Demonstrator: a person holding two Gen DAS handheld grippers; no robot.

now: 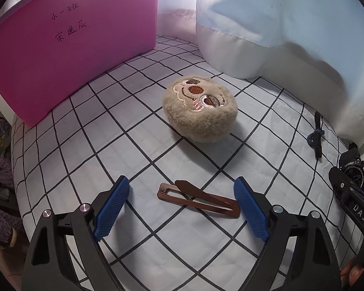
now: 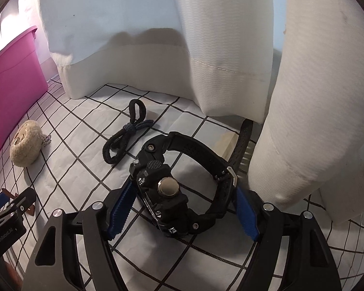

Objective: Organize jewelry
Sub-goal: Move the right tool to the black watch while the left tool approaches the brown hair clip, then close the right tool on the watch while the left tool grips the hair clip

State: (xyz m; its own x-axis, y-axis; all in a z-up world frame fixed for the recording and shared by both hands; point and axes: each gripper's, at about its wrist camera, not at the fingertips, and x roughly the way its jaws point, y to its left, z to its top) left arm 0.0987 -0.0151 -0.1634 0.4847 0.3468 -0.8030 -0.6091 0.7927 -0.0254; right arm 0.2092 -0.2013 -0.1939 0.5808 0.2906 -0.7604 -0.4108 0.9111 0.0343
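Where the brown hair clip lies flat on the checked cloth, the left gripper straddles it, jaws spread, the right pad seeming to meet the clip's tip while the left pad stands clear. The right gripper pinches a black sport watch, pads against case and strap. Beyond lie a dark knotted hair tie, a fluffy beige plush charm, a pink box and pale curtains.

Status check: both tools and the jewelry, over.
Left tool open, straddling brown metal hair clip. Right tool around black sport watch; contact unclear. Black hair tie lies clear.
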